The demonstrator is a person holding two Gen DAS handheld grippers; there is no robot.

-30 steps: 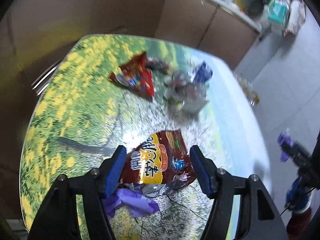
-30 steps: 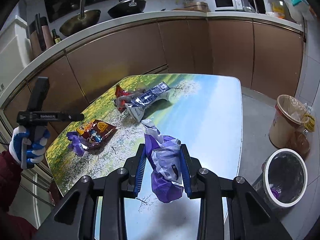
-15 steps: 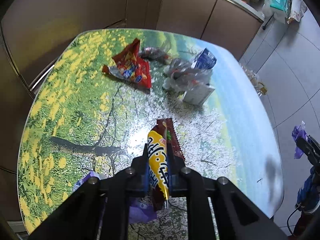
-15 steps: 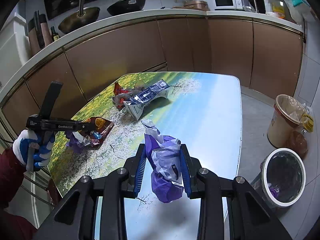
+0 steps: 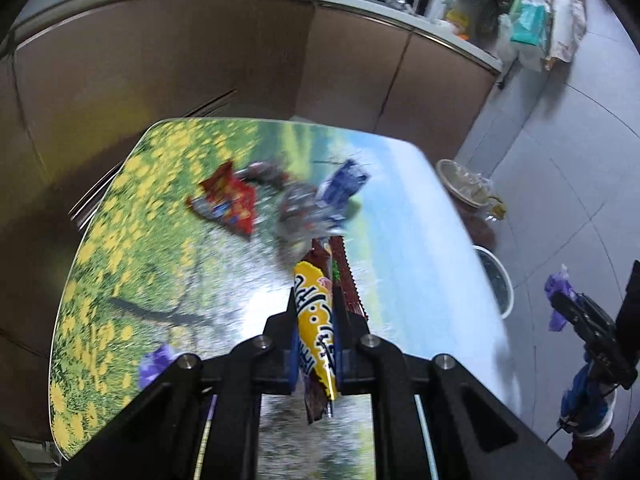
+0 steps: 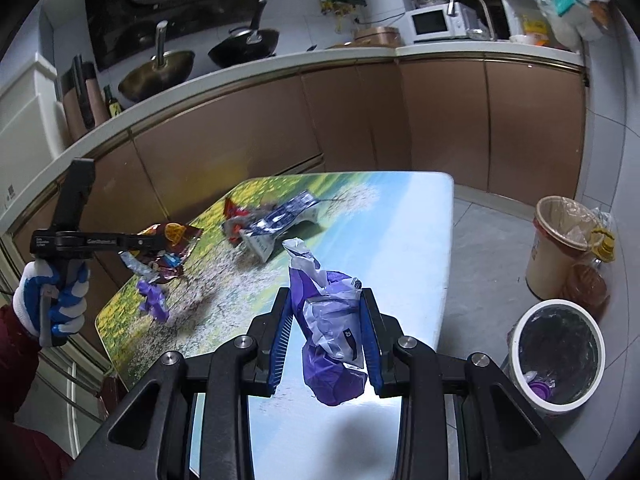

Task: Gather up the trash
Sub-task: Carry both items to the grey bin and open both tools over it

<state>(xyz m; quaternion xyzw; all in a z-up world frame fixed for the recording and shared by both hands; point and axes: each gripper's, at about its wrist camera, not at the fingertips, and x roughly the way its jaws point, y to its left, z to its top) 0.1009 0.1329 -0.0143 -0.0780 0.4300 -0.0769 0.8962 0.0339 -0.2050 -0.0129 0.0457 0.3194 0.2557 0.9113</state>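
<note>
My left gripper (image 5: pixel 316 320) is shut on a brown and yellow snack bag (image 5: pixel 318 328) and holds it lifted above the flower-print table (image 5: pixel 128 248); it also shows in the right wrist view (image 6: pixel 168 240). My right gripper (image 6: pixel 325 320) is shut on a crumpled purple and white plastic bag (image 6: pixel 328 332) above the table's near right side. On the table lie a red snack bag (image 5: pixel 228 204), a blue and white carton with clear wrappers (image 6: pixel 280 220) and a purple scrap (image 6: pixel 154 300).
A white trash bin (image 6: pixel 556 356) with a dark liner stands on the floor right of the table, a tan bin (image 6: pixel 560 248) behind it. Brown kitchen cabinets (image 6: pixel 360 128) curve around the table's far side.
My left gripper has closed on the snack bag and lifted it off the table, swinging toward the right. My right gripper has held still with the purple bag.
</note>
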